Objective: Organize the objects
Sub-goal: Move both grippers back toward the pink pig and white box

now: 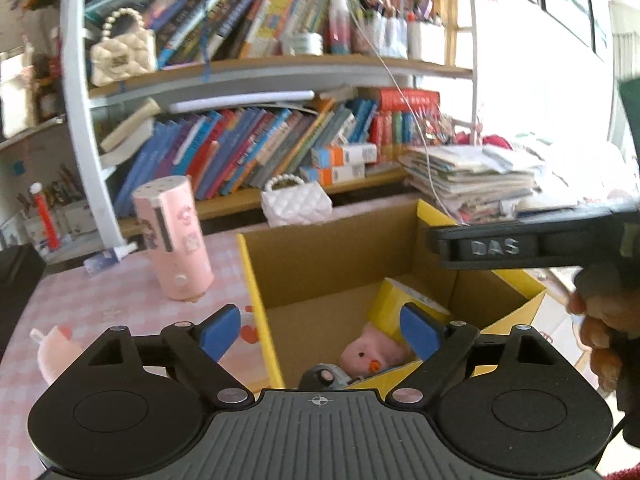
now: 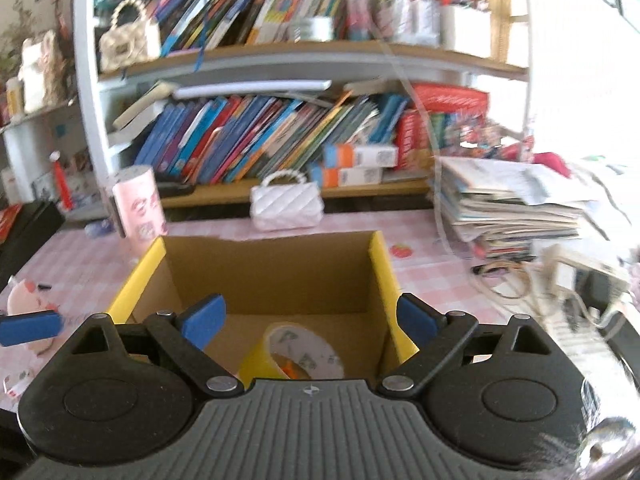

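Item: cardboard box [image 1: 340, 264], open-topped, brown inside with yellow flaps, set on a pink checked worktop [image 1: 100, 304]. It fills the centre of both wrist views.

Contents, left wrist view: a pink plush toy [image 1: 372, 354] is seen at lower centre on the box floor; a yellow carton [image 1: 394, 300] lies just behind it; a small grey object [image 1: 322, 376] is partly hidden by the gripper body. Contents, right wrist view: a yellow container with a patterned face [image 2: 298, 350] is seen at lower centre.

Left gripper [image 1: 320, 330]: released, blue pads spread wide, nothing between them. The plush toy lies below and just right of the gap, inside the box.

Right gripper [image 2: 310, 318]: released, pads wide apart, nothing grasped. The yellow container lies below the gap. In the left wrist view this gripper is seen at the right edge, held by a hand [image 1: 600, 320] above the box.

Surroundings: a pink cylinder [image 1: 174, 240] stands left of the box; a white quilted purse [image 1: 296, 200] sits behind it; a paper stack [image 1: 472, 176] is noted at right; a bookshelf [image 1: 260, 72] fills the upper frame.
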`<control>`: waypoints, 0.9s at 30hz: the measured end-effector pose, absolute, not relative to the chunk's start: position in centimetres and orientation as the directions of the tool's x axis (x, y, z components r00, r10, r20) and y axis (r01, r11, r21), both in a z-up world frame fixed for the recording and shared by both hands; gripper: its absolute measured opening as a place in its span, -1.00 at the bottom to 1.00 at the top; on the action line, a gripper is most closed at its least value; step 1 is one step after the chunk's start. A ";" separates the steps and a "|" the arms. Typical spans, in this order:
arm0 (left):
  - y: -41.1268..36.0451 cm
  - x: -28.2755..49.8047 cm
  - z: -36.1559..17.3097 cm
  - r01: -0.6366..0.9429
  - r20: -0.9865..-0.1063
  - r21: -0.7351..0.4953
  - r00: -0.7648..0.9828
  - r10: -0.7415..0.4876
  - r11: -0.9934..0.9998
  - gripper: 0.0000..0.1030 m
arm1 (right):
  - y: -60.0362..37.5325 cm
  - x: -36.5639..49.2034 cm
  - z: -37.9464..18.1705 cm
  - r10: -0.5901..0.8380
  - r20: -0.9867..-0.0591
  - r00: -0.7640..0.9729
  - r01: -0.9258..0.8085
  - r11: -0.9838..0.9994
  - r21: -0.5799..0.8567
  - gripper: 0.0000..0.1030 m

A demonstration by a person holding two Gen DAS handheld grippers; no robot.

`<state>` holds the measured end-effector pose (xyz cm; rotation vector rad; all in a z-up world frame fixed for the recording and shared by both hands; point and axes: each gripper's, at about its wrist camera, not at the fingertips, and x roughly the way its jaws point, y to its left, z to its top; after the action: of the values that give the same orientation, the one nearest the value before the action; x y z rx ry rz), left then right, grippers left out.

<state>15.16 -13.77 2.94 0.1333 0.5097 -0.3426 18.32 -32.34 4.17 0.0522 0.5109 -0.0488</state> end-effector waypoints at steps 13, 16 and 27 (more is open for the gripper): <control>-8.6 11.1 2.5 0.311 -0.487 -0.005 0.830 -0.274 0.950 0.76 | -30.5 11.0 2.6 -0.223 -0.514 0.828 0.267 0.964 0.013 0.84; -7.6 10.3 1.9 0.311 -0.509 -0.007 0.817 -0.271 0.950 0.77 | -29.5 9.8 2.0 -0.228 -0.546 0.806 0.276 0.961 0.006 0.84; -3.7 6.8 -0.3 0.309 -0.617 0.002 0.749 -0.242 0.951 0.77 | -23.9 5.9 -0.4 -0.203 -0.643 0.739 0.223 0.973 -0.050 0.84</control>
<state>6.85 -3.70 -0.30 0.1068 0.6595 -0.3019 5.92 -23.90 -0.43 0.0311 0.7015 -0.2338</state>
